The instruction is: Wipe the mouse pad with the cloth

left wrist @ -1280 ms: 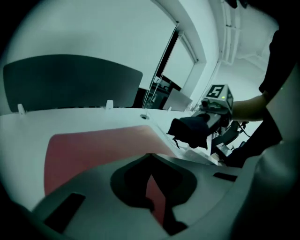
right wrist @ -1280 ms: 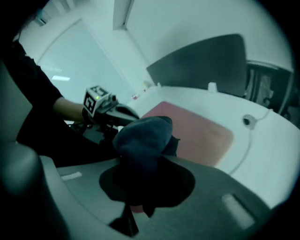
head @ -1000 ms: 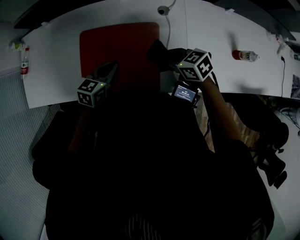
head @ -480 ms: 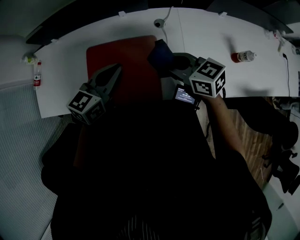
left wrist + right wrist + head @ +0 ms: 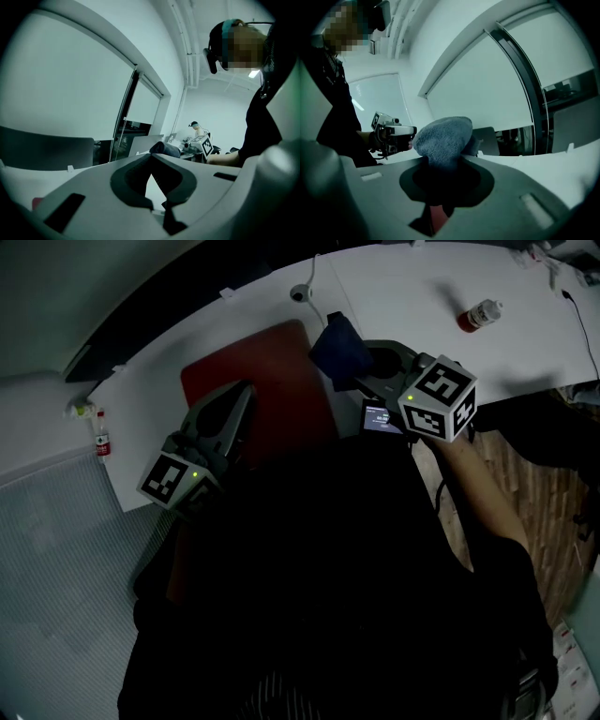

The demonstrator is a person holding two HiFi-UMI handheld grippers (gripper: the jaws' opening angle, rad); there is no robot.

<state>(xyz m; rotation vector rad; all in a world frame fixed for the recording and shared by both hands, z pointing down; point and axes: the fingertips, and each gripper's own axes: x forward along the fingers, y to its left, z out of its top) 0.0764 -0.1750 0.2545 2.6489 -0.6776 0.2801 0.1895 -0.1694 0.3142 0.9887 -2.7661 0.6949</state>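
Note:
The red mouse pad (image 5: 267,390) lies on the white desk (image 5: 422,287). A dark blue cloth (image 5: 339,348) sits at the pad's far right corner, bunched between the jaws of my right gripper (image 5: 367,367). In the right gripper view the cloth (image 5: 443,136) bulges out above the shut right gripper (image 5: 443,161). Whether it touches the pad I cannot tell. My left gripper (image 5: 246,397) hovers over the pad's near left part, shut with nothing in it. Seen in its own view, the left gripper (image 5: 151,158) has its tips together, with the cloth (image 5: 165,148) beyond.
A red-capped bottle (image 5: 478,313) lies on the desk at the far right. A small bottle (image 5: 100,439) stands at the desk's left end. A small white device (image 5: 300,293) with a cable sits just beyond the pad. The desk's near edge runs under both grippers.
The head view has swung and tilted, so the desk now runs diagonally. The left gripper has moved further over the pad. The right gripper still holds the cloth at the pad's far right corner.

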